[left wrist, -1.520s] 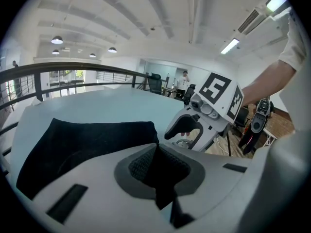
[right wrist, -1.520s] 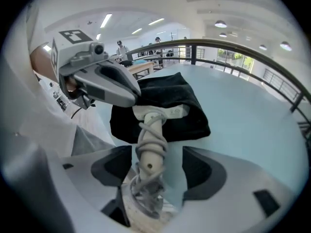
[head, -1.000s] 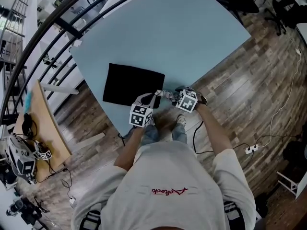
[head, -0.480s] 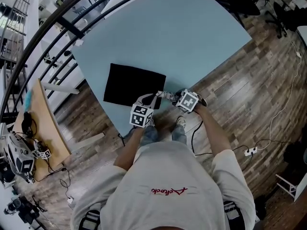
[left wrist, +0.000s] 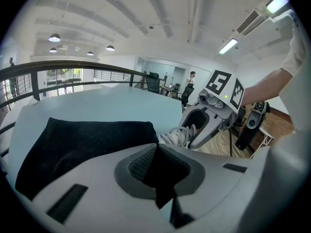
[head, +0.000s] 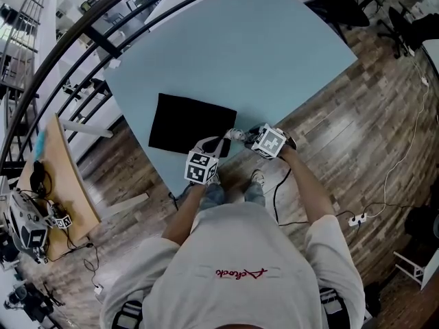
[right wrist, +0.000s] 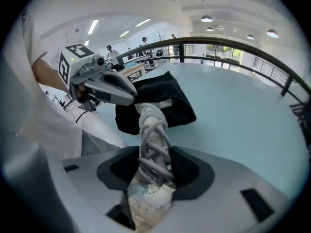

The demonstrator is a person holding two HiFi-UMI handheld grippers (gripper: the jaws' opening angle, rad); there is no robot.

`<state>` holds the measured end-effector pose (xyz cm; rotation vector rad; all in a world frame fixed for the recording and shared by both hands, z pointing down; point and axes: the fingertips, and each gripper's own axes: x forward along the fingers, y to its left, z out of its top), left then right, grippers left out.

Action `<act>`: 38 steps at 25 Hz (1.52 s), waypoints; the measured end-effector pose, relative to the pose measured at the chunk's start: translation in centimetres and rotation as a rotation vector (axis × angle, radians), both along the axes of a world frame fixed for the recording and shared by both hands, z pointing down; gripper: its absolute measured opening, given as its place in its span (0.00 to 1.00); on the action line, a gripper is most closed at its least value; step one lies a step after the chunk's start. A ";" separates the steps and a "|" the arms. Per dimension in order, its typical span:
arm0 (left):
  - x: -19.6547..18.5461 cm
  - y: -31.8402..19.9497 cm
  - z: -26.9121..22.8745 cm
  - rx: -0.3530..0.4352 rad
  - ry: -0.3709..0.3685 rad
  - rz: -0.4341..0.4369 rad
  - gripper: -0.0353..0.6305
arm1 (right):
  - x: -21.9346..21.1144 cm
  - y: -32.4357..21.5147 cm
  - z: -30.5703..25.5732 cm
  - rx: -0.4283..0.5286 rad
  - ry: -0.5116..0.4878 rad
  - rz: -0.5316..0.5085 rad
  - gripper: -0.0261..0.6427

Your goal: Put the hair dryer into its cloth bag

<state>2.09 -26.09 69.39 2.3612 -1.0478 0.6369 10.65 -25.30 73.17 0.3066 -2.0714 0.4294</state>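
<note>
Nearest the person, at the counter's front edge, the right gripper (right wrist: 153, 171) has its jaws clamped on the hair dryer's handle (right wrist: 151, 130), which is wound in pale cord. These jaws have just been closing, and the pads now sit against the bundle on both sides. The handle runs from there away into the mouth of the black cloth bag (head: 188, 122).

Just beside it, the left gripper (left wrist: 156, 149) is clenched on a fold of the bag's near edge, pinching the black fabric by the opening.

Beyond the two grippers the bag lies fairly flat on the pale blue counter (head: 260, 53). How much of the dryer is already inside cannot be seen.

By my reading the task is part done. The bag is held at its mouth and the dryer's far end has entered, but the cord-wrapped handle is not yet in. What looks left is to push it fully inside and let go.
</note>
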 end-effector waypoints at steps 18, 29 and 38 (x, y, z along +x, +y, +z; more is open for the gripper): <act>0.0 0.0 -2.6 0.040 0.060 0.008 0.08 | -6.1 -1.5 -1.0 0.055 -0.051 -0.072 0.36; -0.8 -0.5 -3.6 0.055 0.112 -0.008 0.08 | -10.9 -2.1 0.4 0.091 -0.085 -0.152 0.36; -1.3 -1.2 -4.7 0.061 0.174 -0.024 0.08 | -13.9 -2.6 0.7 0.099 -0.172 -0.185 0.36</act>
